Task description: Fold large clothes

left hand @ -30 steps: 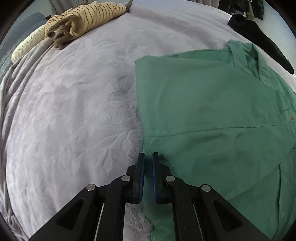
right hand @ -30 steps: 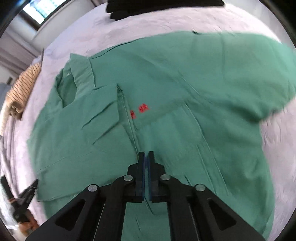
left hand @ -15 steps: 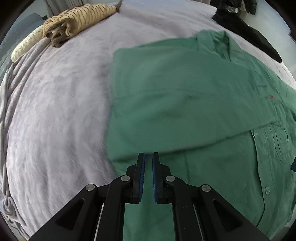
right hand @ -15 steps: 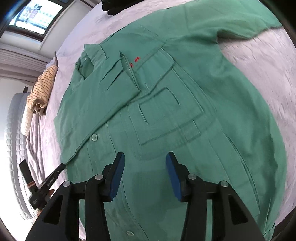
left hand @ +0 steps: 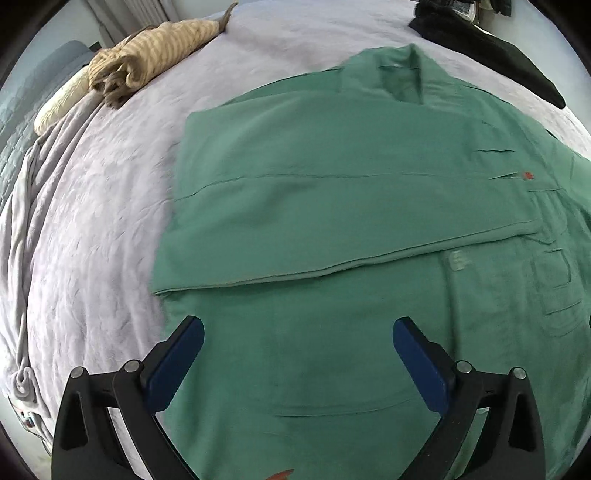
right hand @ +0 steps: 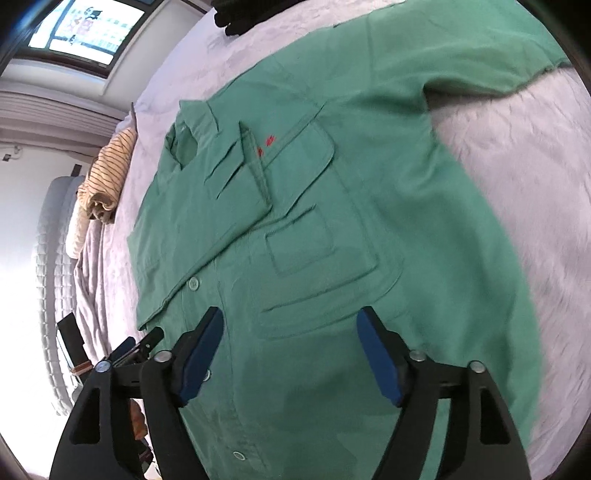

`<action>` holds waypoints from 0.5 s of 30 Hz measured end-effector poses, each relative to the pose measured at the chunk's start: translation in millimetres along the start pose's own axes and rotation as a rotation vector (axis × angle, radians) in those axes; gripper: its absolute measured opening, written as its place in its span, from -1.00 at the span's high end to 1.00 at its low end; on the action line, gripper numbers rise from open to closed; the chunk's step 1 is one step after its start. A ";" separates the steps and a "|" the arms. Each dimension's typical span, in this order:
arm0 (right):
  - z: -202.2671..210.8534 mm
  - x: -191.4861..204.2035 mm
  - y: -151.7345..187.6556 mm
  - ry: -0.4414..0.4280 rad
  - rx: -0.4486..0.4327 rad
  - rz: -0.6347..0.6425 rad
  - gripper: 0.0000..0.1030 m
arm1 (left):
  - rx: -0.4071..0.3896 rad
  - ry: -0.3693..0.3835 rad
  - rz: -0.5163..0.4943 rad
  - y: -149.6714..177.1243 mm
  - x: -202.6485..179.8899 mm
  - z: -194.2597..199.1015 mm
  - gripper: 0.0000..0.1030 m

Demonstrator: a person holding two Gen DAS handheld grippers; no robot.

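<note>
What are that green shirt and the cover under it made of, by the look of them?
The green shirt looks like a matte woven cotton or cotton blend: crisp stitched pockets, flat creases, plastic buttons. The pale bed cover seems a soft plush or embossed fabric, with a faint leafy pattern and a slight sheen.

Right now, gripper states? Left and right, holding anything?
Left gripper: jaws opening wide, nothing between them, above the green shirt.
Right gripper: jaws opening, nothing held, above the same shirt.

Bedroom at home: pale quilted bedspread (left hand: 110, 206) under my claws, striped rolled garment (left hand: 155, 55) far ahead-left, window (right hand: 85, 33) beyond, dark clothes (left hand: 491, 51) ahead-right.
</note>
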State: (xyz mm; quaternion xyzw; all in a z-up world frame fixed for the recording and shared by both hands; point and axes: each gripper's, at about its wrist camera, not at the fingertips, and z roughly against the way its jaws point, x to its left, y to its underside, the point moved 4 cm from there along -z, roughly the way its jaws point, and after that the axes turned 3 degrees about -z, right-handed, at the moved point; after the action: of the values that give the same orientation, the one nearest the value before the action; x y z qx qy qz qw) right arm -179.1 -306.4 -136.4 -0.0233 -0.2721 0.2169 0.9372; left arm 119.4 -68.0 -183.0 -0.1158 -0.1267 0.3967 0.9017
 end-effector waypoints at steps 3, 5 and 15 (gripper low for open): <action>11.9 -14.2 -15.3 -0.008 -0.011 0.000 -0.60 | 0.007 -0.003 0.011 -6.1 -22.1 -12.2 -0.99; 20.4 -24.9 -26.2 -0.014 -0.023 -0.003 -0.64 | 0.020 0.007 0.019 -11.4 -38.1 -23.7 -0.99; 61.1 -85.8 -79.3 -0.066 -0.104 -0.066 -1.00 | 0.019 0.059 -0.063 -33.3 -111.1 -61.7 -0.99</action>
State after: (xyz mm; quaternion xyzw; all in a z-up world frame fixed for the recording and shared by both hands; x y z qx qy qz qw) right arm -244.7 -418.7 -114.5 -0.0559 -0.3145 0.1721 0.9319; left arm 89.5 -179.4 -246.0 -0.1148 -0.0996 0.3659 0.9182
